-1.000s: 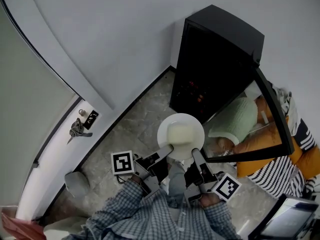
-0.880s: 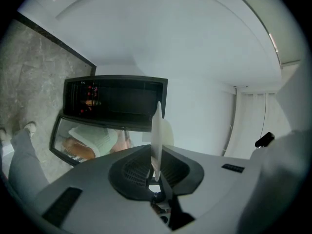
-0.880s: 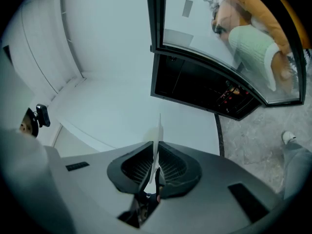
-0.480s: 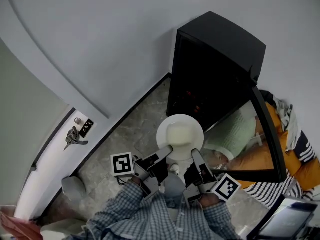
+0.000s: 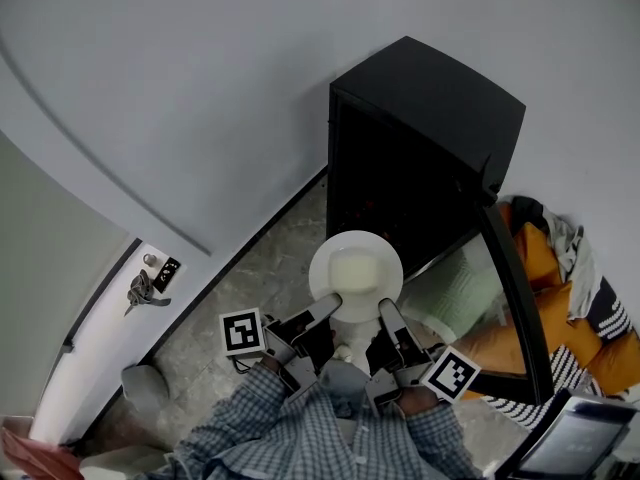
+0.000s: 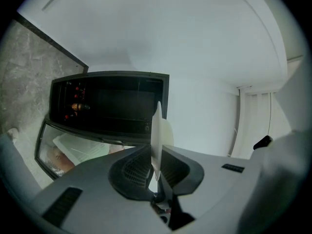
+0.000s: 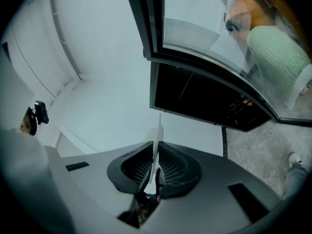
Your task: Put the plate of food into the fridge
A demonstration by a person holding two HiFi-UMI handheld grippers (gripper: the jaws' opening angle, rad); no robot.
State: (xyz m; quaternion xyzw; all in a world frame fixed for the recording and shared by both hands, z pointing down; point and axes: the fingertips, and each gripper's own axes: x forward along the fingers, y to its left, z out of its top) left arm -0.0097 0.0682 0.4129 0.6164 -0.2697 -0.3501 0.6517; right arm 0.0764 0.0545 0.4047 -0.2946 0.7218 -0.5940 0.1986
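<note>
A white plate [image 5: 355,275] carrying a pale block of food [image 5: 354,268] hangs in front of a small black fridge [image 5: 425,158] whose glass door [image 5: 505,298] stands open to the right. My left gripper [image 5: 328,308] is shut on the plate's near-left rim, and my right gripper [image 5: 385,313] is shut on its near-right rim. In the left gripper view the plate [image 6: 156,138] shows edge-on between the jaws. The right gripper view shows the plate's thin edge [image 7: 158,145] clamped the same way, with the dark fridge interior [image 7: 204,99] ahead.
The fridge stands on a marbled floor [image 5: 265,263] against a white wall [image 5: 200,78]. A door with a handle and keys [image 5: 140,288] is at the left. Striped and orange fabric [image 5: 545,258] lies behind the glass door. A person's checked sleeves [image 5: 310,438] fill the bottom.
The view has drawn closer to the fridge; the plate sits slightly higher and nearer the fridge opening. Both grippers still hold the plate's rim.
</note>
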